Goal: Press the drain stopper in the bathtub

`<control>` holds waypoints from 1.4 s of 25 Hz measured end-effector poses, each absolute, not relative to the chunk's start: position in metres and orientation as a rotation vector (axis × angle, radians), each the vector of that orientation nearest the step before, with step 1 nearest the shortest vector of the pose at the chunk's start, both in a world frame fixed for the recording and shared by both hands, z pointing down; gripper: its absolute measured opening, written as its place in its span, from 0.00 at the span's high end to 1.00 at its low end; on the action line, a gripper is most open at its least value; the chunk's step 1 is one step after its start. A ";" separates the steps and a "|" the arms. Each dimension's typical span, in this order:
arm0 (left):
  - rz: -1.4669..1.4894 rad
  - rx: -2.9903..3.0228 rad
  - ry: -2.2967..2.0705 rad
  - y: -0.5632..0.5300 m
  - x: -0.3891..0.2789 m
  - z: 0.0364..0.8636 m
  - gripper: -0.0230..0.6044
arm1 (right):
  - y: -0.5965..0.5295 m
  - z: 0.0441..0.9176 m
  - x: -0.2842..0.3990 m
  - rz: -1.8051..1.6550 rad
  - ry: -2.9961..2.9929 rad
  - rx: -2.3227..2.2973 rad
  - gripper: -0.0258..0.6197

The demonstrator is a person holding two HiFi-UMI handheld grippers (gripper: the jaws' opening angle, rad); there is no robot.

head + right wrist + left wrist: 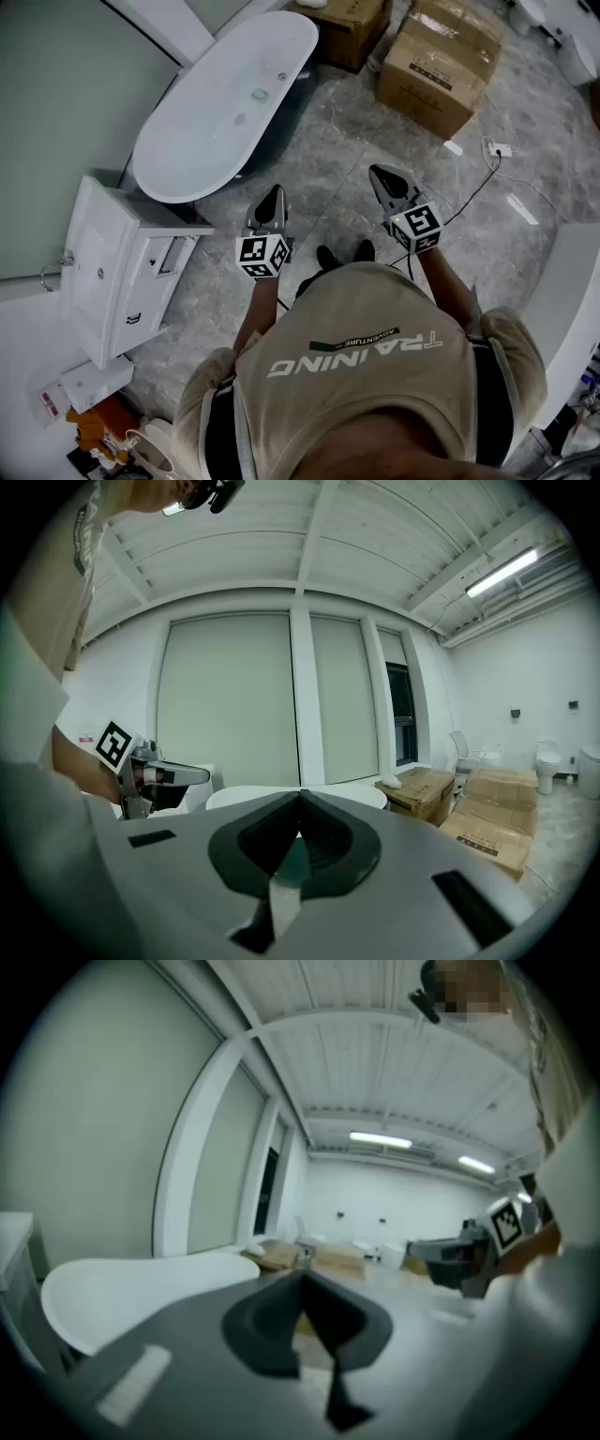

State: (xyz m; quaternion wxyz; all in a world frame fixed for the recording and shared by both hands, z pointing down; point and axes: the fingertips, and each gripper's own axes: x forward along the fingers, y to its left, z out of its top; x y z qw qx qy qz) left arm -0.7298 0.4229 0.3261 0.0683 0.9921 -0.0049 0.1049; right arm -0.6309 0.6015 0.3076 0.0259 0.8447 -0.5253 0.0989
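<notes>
Far left, the white vanity cabinet (98, 272) is standing against the wall. Just beyond it the bathtub (202, 141) is lying well apart from both tools (its drain stopper is too small to pick out on the tub floor). The left gripper (272, 199) is hovering over the floor, jaws pressed together and empty. The right gripper (380, 178) is doing likewise, with cardboard boxes (436, 61) sitting beyond it.
</notes>
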 end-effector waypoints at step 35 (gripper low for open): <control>0.356 3.093 0.022 0.395 -0.495 0.320 0.96 | 0.538 0.329 -0.409 0.342 -1.713 2.572 0.95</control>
